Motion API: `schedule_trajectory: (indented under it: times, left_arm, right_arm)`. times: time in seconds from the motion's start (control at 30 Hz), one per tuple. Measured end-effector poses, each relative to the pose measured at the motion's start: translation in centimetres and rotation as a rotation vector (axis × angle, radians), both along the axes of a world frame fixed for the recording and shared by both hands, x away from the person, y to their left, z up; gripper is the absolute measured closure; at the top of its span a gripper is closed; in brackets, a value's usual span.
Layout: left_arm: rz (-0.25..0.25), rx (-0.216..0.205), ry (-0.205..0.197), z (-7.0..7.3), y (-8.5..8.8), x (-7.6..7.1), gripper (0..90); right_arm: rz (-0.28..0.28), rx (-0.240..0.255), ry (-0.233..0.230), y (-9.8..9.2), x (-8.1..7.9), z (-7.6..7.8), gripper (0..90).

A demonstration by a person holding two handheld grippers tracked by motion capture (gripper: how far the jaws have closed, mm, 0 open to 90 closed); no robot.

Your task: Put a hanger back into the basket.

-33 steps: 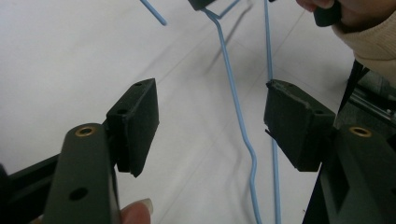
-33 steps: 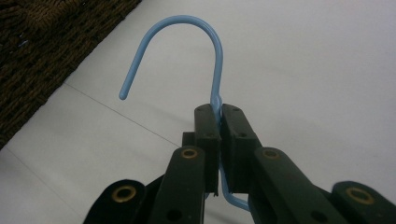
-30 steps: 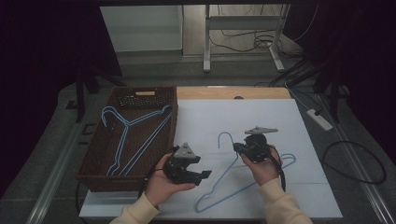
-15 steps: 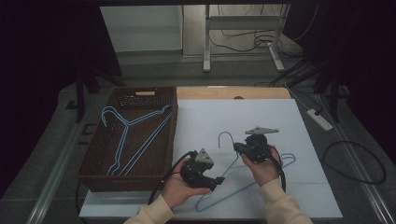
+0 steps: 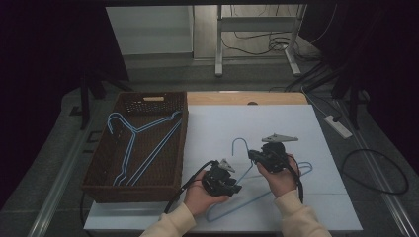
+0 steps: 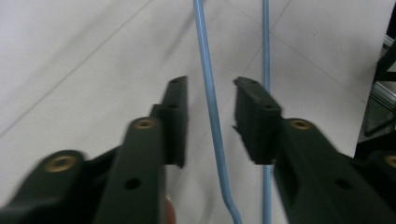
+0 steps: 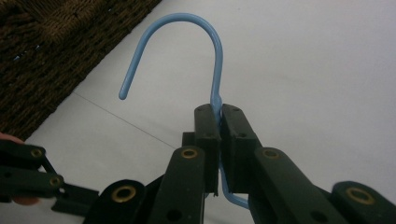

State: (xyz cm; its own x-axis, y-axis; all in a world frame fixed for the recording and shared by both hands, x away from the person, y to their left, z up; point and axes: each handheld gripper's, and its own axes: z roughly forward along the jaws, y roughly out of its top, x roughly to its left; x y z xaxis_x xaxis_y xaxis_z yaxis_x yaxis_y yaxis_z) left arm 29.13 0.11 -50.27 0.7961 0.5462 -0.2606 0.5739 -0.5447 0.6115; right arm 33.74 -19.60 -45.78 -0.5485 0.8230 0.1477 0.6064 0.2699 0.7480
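While your right gripper (image 7: 219, 116) is clamped on the neck of the blue hanger (image 5: 291, 175), just under the hook, get the left gripper (image 6: 210, 112) centred before closing: its jaws are apart w/ the hanger's wire arm running between them, not yet pinched. Hanger lies on the white table (image 5: 276, 118), right of the wicker basket (image 5: 183, 143). Basket holds other blue hangers (image 5: 133, 145), lying flat.
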Motion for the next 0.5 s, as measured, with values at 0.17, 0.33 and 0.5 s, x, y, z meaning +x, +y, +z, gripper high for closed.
schedule_trajectory:
  times: [0.17, 0.33, 0.5]
  left_arm:
    - [-0.007, -0.009, 0.024, -0.2, 0.1, 0.3, 83.7]
    - [0.019, -0.031, 0.014, 0.1, 0.4, 0.3, 86.0]
    - [0.03, -0.065, -0.008, 0.8, 0.8, 0.1, 86.2]
  right_arm:
    - [0.0, 0.015, -0.012, -0.3, -0.3, 0.3, 86.0]
    - [-0.004, 0.056, -0.033, -1.0, -0.7, 0.8, 85.6]
    - [0.037, 0.121, -0.073, -2.2, -1.7, 1.3, 73.0]
